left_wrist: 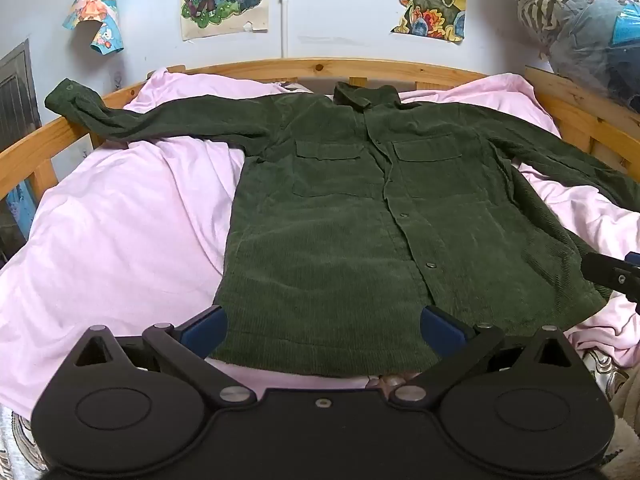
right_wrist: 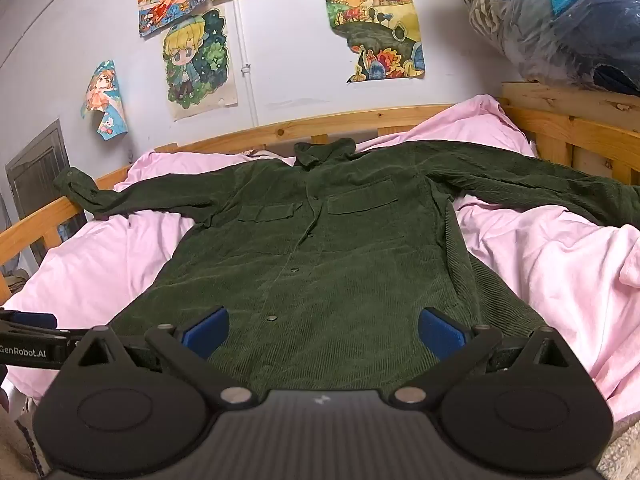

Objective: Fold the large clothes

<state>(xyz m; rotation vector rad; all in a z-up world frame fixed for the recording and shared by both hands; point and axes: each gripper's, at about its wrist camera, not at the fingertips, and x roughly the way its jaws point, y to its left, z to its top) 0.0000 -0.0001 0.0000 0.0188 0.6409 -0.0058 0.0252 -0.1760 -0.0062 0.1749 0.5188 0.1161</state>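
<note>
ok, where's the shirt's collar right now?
The collar sits at the shirt's far end, top centre in both wrist views, against the wooden bed rail.

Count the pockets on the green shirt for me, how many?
2. One chest pocket sits left of the button line on the green shirt; the other pocket right of it.

Ribbed matt corduroy shirt [left_wrist: 340, 208] on smooth pink cloth sheet [left_wrist: 120, 220], wooden frame [left_wrist: 360, 67].
</note>
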